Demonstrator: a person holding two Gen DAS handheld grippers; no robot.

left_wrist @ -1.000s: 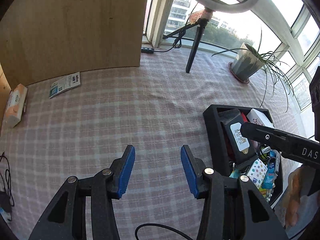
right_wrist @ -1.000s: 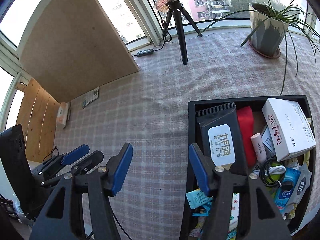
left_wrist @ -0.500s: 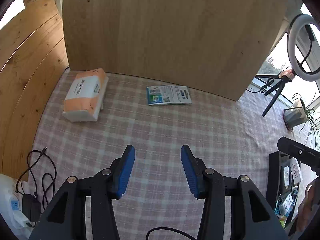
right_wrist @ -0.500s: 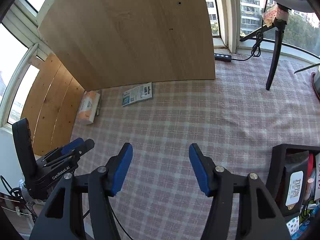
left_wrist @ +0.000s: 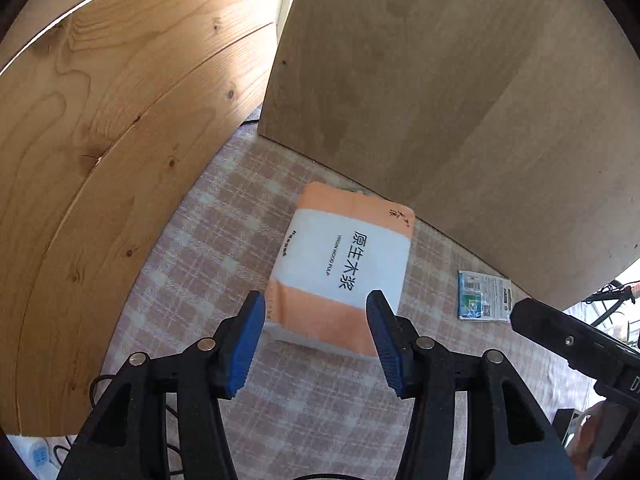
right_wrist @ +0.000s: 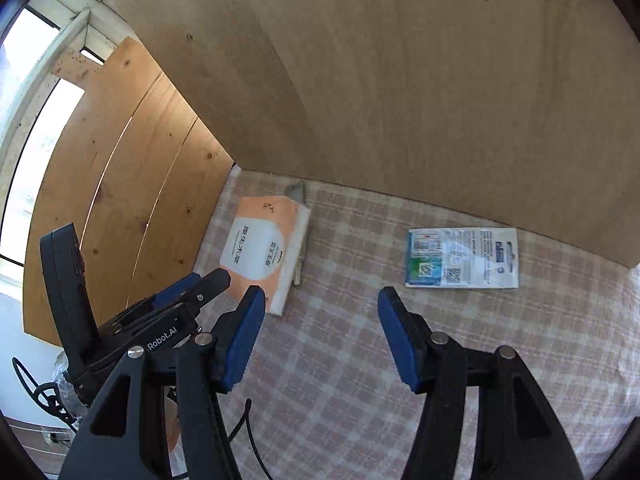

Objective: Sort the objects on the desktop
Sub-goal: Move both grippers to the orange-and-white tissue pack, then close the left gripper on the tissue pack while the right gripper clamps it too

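Note:
An orange and white tissue pack (left_wrist: 340,268) lies on the checked tablecloth near the wooden corner. My left gripper (left_wrist: 316,344) is open, with its blue pads just short of the pack's near end, one to each side. The pack also shows in the right wrist view (right_wrist: 264,248), with a grey object (right_wrist: 298,236) tucked along its right side. A flat blue and white packet (right_wrist: 462,258) lies by the board's foot; it also shows in the left wrist view (left_wrist: 484,296). My right gripper (right_wrist: 320,336) is open and empty, above bare cloth between pack and packet.
A tall plywood board (left_wrist: 460,100) stands behind the objects. Wooden plank walls (left_wrist: 100,152) close the left side. Cables (right_wrist: 36,396) hang off the table's left edge. The left gripper body (right_wrist: 132,324) sits at the left of the right wrist view.
Both grippers have swung left, away from the black box of items, and closed in on the corner. The tissue pack is now right in front of my left gripper.

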